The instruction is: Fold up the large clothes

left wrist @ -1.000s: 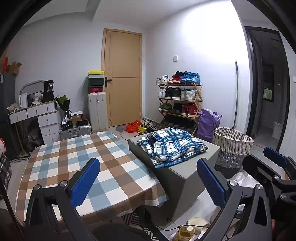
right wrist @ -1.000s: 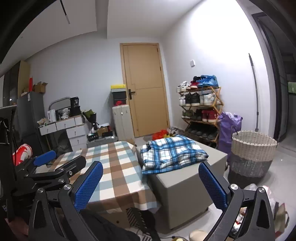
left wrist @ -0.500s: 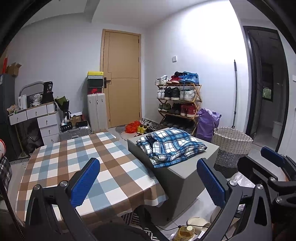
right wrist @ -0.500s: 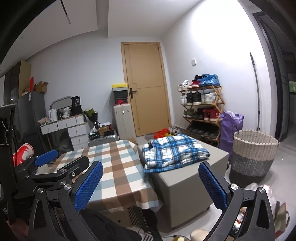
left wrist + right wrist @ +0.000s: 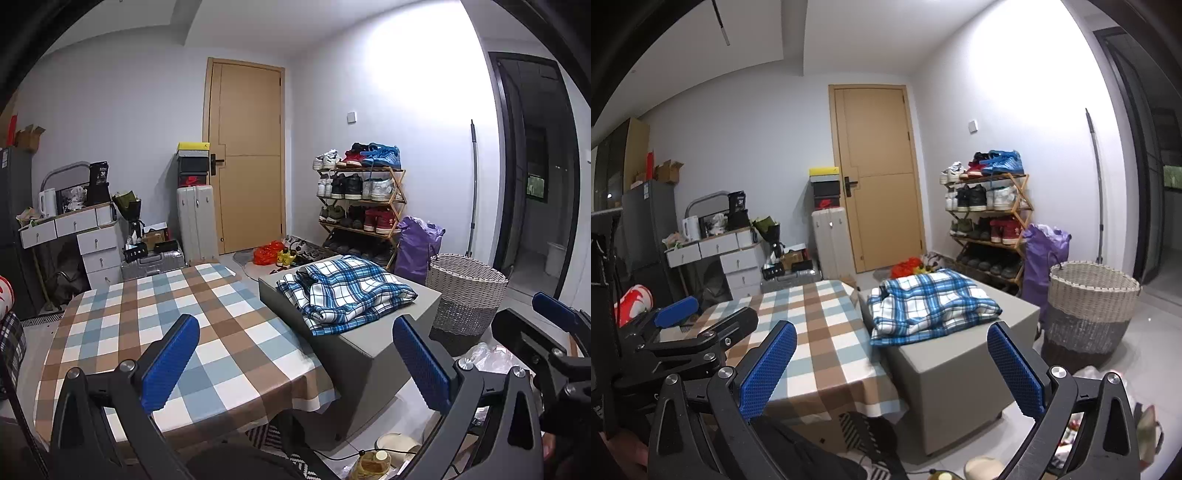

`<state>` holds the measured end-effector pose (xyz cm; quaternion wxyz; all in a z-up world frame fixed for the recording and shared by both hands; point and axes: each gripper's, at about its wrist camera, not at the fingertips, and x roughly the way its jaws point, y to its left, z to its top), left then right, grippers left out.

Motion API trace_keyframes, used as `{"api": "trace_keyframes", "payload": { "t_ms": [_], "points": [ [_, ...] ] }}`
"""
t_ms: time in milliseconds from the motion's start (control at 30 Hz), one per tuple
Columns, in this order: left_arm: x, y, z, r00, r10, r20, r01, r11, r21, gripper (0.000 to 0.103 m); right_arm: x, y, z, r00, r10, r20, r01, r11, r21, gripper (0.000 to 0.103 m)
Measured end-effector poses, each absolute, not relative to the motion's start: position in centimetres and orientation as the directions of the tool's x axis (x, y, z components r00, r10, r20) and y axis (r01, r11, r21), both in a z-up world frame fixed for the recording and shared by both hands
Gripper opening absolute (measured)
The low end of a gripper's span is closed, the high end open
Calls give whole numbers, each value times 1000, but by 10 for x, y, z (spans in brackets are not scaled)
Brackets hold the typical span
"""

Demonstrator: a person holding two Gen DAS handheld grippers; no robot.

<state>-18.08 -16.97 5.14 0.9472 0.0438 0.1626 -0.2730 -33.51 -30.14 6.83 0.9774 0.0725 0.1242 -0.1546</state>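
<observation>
A table under a brown, blue and white checked tablecloth (image 5: 155, 325) fills the near left of the room, and just beside its right edge stands a grey box-shaped ottoman (image 5: 373, 354). On the ottoman's top lies the blue and white plaid garment (image 5: 347, 291), bunched in loose folds and not spread flat. Behind them are a tan wooden door (image 5: 245, 155), a white suitcase (image 5: 195, 221), a wooden shoe rack (image 5: 360, 199) full of sneakers, a purple bag (image 5: 419, 245) and a woven laundry basket (image 5: 467, 291) on the pale tiled floor. The left gripper (image 5: 295, 363) hangs above the table's near edge, its blue-padded fingers spread wide with nothing between them, pointing toward the gap between table and ottoman. The right gripper (image 5: 892, 367) is held level in the same way, fingers likewise wide apart and empty, aimed at the ottoman's near corner. The left wrist view catches the right gripper's black frame at its right edge and a dark doorway (image 5: 533, 162); the right wrist view shows the left gripper low on its left, plus a grey fridge (image 5: 646, 229) and a white drawer unit (image 5: 727, 251).
</observation>
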Motion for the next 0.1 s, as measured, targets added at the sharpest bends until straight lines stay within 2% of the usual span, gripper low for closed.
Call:
{"api": "trace_keyframes", "payload": {
  "t_ms": [100],
  "points": [
    [-174, -185, 61, 773, -520, -364, 562, 827, 11, 102, -331, -303, 69, 919, -279, -278, 319, 942, 107, 103]
  ]
}}
